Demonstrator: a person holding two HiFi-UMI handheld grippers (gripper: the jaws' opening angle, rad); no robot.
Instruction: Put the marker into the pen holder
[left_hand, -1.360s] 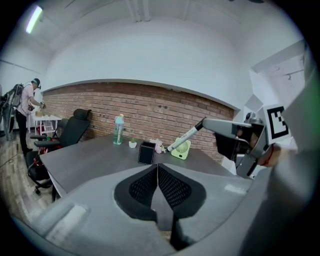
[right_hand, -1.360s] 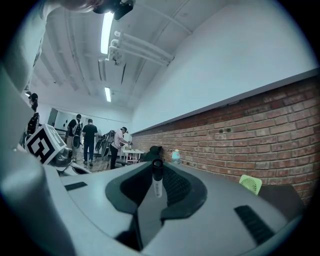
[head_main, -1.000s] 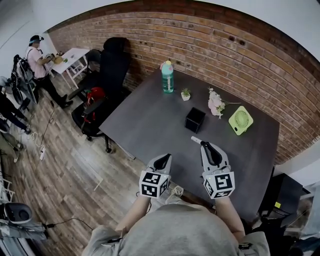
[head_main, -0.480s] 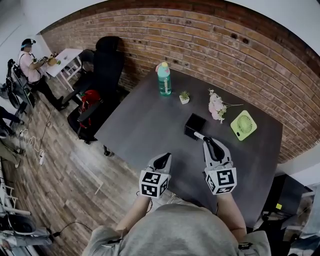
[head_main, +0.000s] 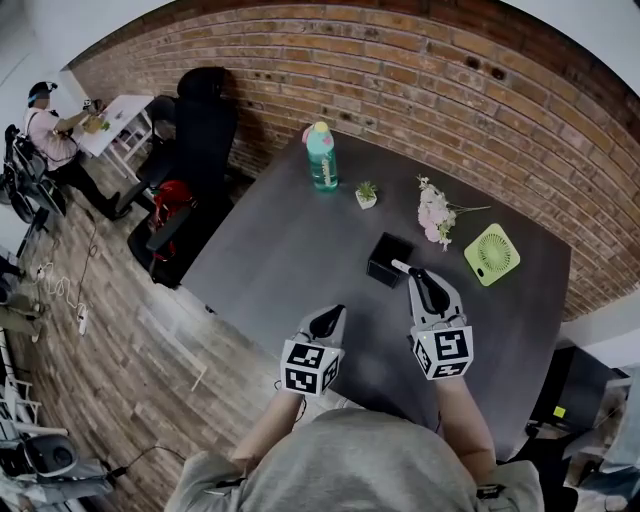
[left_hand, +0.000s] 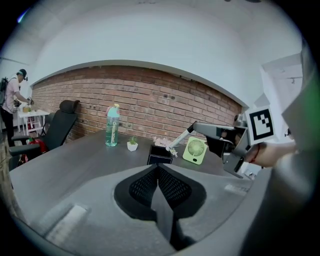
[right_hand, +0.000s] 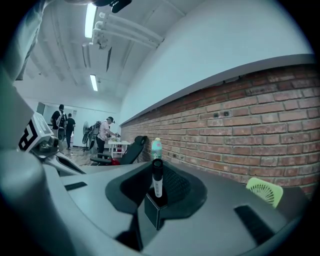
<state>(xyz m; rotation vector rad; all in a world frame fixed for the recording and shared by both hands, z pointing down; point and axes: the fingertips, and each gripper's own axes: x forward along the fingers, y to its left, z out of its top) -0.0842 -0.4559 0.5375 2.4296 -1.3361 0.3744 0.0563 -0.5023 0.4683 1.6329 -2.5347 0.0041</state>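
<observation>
A black square pen holder stands mid-table on the dark grey table. My right gripper is shut on a white marker with a black cap, whose far end hangs over the holder's near right corner. In the right gripper view the marker stands upright between the jaws, with the pen holder directly beneath it. My left gripper hovers over the table's near edge, shut and holding nothing. Its own view shows the pen holder, the marker and the right gripper ahead.
A green bottle, a small potted plant, pink flowers and a green fan line the table's far side by the brick wall. A black office chair stands left of the table. A person is far left.
My right gripper has carried the marker forward until its end is over the pen holder. The left gripper has stayed near the table's front edge.
</observation>
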